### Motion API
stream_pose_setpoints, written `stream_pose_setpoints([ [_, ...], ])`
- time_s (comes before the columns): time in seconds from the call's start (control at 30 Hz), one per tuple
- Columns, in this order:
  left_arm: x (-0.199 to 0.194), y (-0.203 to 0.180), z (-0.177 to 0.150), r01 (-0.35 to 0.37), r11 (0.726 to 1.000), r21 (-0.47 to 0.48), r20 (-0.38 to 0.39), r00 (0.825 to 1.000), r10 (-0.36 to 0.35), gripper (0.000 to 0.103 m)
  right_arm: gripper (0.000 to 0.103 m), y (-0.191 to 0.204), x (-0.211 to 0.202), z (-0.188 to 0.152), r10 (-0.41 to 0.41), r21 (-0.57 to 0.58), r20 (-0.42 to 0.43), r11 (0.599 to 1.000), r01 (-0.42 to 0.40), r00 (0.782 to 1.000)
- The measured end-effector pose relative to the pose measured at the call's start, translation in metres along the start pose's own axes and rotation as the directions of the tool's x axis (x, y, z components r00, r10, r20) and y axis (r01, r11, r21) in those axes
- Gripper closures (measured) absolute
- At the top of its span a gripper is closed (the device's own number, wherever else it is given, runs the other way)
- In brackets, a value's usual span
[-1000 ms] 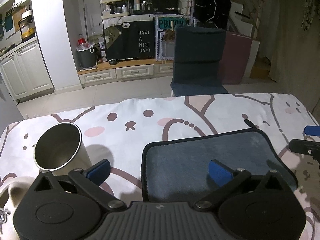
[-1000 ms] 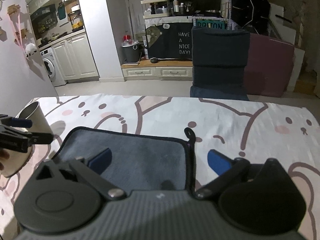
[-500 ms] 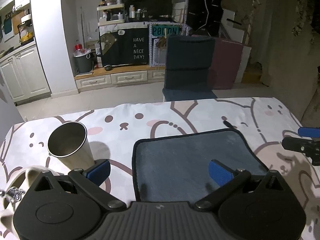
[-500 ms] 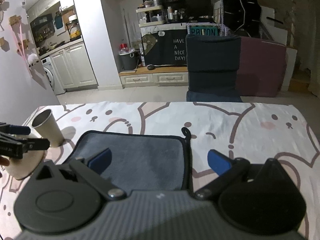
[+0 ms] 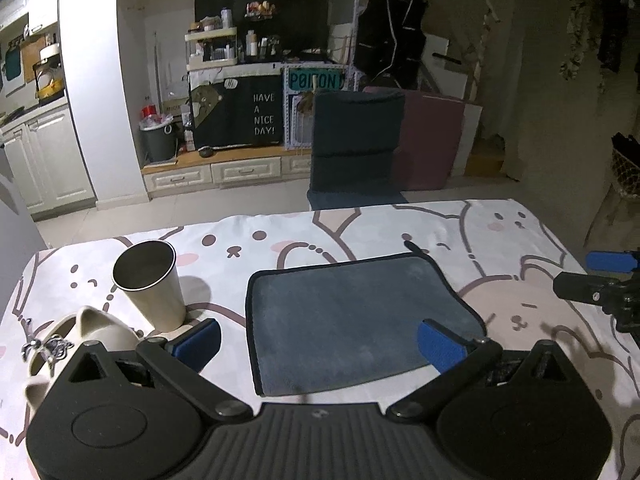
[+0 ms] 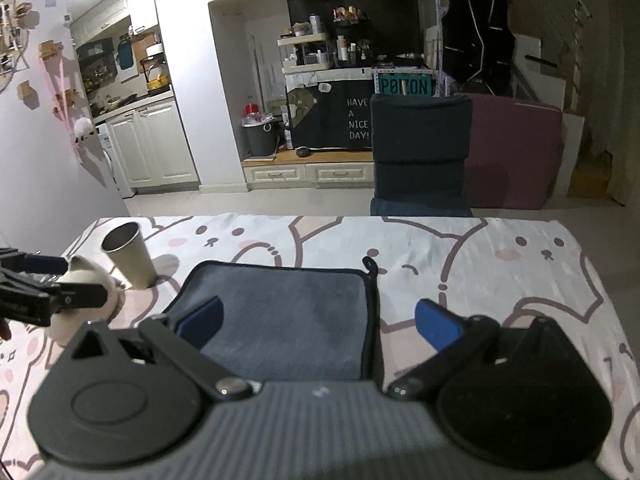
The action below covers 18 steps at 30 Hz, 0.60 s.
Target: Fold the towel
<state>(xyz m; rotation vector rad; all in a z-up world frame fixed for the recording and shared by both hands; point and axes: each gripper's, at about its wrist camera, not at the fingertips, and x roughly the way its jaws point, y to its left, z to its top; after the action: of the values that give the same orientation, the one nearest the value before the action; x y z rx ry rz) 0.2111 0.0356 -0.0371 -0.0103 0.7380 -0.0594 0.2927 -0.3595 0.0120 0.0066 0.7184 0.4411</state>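
The left gripper [image 5: 318,340] hangs above the near left part of the towel [image 5: 352,316] with its blue pads spread wide and nothing between them; its left pad sits over the tablecloth near the cup, its right pad over the towel's near right area. The right gripper [image 6: 318,320] is likewise spread and empty, its left pad over the towel and its right pad over bare cloth, so that the towel's right hem runs between the two. Neither appears to touch the fabric. The towel, grey-blue plush with a dark bound edge, lies flat on the bunny-print tablecloth [image 6: 480,248] in the middle of the table, already looking like a tidy rectangle, possibly doubled, though the layers cannot be told apart from here. To do the next fold well, I judge each gripper should come down on a near corner, pinch all layers at the hem together, lift only enough to clear the cloth, and carry the edge over to meet the far edge squarely before letting go. The steel cup [image 5: 148,284] and the cream cat-eared dish [image 5: 80,332] stand just left of the towel, so the left gripper needs care on its swing. The towel's long axis runs left to right across the table, and its small hanging loop [image 6: 370,262] points away from the person at the far right corner.
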Motion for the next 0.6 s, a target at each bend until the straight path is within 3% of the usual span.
stream_pose_setpoints([
  [0.4, -0.058, -0.016, -0.023, 0.013, 1.000, 0.018, 0.059, 0.998, -0.014, 0.000, 0.000, 0.015, -0.051, -0.017, 0.008, -0.037, 0.025, 0.999, -0.007, 1.000],
  [0.6, -0.079, -0.020, -0.036, -0.018, 1.000, 0.021, 0.050, 0.999, 0.016, 0.000, 0.000, 0.019, -0.073, -0.030, -0.006, -0.064, 0.034, 0.998, 0.009, 0.999],
])
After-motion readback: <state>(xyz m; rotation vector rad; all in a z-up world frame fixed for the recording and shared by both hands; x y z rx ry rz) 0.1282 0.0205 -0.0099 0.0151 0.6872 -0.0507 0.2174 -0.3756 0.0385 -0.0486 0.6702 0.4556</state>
